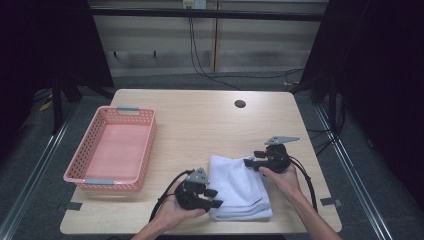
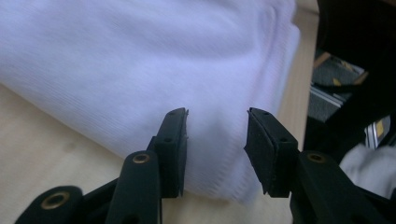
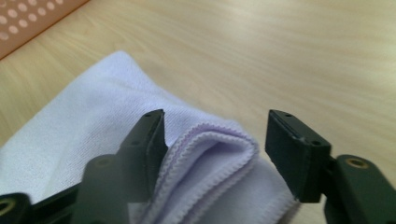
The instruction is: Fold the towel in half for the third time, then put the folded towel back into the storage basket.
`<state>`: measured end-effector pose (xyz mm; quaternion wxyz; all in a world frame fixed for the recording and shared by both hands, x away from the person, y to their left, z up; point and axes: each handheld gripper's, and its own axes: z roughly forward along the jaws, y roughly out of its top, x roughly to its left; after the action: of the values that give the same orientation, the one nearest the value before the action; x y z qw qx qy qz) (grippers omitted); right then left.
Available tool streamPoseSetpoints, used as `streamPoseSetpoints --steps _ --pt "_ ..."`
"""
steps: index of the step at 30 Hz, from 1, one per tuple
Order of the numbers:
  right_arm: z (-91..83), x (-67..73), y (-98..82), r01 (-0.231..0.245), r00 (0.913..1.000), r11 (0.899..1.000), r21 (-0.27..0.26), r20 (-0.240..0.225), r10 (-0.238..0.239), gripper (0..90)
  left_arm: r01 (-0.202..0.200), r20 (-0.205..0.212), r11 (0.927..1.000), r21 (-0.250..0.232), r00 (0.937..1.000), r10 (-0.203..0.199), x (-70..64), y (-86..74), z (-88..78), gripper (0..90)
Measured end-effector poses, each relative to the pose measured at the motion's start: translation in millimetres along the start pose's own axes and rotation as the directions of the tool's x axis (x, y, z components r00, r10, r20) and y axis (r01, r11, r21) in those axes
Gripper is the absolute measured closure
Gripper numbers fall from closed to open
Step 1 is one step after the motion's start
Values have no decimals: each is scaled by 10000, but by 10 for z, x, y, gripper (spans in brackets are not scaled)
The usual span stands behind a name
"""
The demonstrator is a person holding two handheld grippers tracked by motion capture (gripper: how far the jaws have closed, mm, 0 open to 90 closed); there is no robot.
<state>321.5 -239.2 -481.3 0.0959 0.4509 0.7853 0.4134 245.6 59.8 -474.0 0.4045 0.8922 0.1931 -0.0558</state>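
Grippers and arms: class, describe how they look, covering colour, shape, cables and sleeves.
Both the left claw and right claw are black, each with two blocky flat-padded jaws, brass-coloured rivets at the pivots, a grey three-cornered plate on top and a black cable looping back. The forearms are bare; no sleeves show.

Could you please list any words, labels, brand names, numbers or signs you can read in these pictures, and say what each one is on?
There are none that can be read.
The white folded towel, the pink basket and the wooden table carry no visible print.
The left gripper and right gripper show bare black jaws with no marking.
Small pale fittings on the far wall are too small to tell whether they bear text.
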Motion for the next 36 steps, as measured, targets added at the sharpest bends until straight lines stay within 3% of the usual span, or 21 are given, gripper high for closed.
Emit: streamPoseSetpoints --steps 3,6,7,10,12,14,17,19,22,26,28,30,31,34,36 --pt "25 46 -18 146 9996 9999 30 228 -146 685 48 -69 10000 0 10000 -48 -11 -79 56 535" --pt "-52 90 -17 317 9975 9994 -166 635 -306 794 -86 -187 10000 -3 9998 86 -18 -103 66 536" --pt "-87 98 -26 313 9960 9991 -269 848 -289 796 -55 -227 10000 19 9997 56 -26 -109 69 536" --pt "-176 96 -72 344 9955 9984 -440 895 -303 802 -278 -346 9996 -62 9990 276 -42 -131 80 536" --pt "-215 78 -115 333 9952 9986 -413 939 -293 801 -138 -407 9998 -166 9991 131 -52 -142 84 535" --pt "-237 62 -168 337 9950 9991 -263 952 -310 796 -298 -478 9995 -133 9984 292 -67 -148 82 533" --pt "-238 25 -238 327 9948 9995 -11 961 -324 741 -234 -361 9994 -271 9991 224 -81 -157 78 502" --pt "-215 -8 -270 176 9942 9995 278 1053 -205 607 -357 -352 9991 -246 9988 348 -113 -148 58 444" --pt "-207 -62 -287 -27 9950 9996 295 994 -3 453 135 -150 9993 -345 9998 -140 -124 -146 -39 406" --pt "-198 -121 -296 -349 9953 9976 593 924 293 235 336 -288 9993 -134 9990 -340 -135 -233 -117 380" --pt "-185 -145 -312 -399 9957 9970 668 856 341 208 549 -522 9985 46 9971 -546 -139 -266 -117 368" --pt "-168 -160 -301 -523 9964 9954 800 710 467 228 865 -328 9961 183 9958 -859 -122 -268 -129 345" --pt "-170 -157 -294 -415 9979 9959 802 535 373 262 938 -493 9956 64 9944 -934 -120 -269 -131 354" --pt "-167 -138 -285 -269 9994 9976 632 231 254 254 1183 -340 9930 17 9924 -1182 -112 -261 -111 330" --pt "-138 -135 -273 -217 9997 9961 851 145 206 245 1128 -282 9935 146 9933 -1123 -119 -261 -71 316"
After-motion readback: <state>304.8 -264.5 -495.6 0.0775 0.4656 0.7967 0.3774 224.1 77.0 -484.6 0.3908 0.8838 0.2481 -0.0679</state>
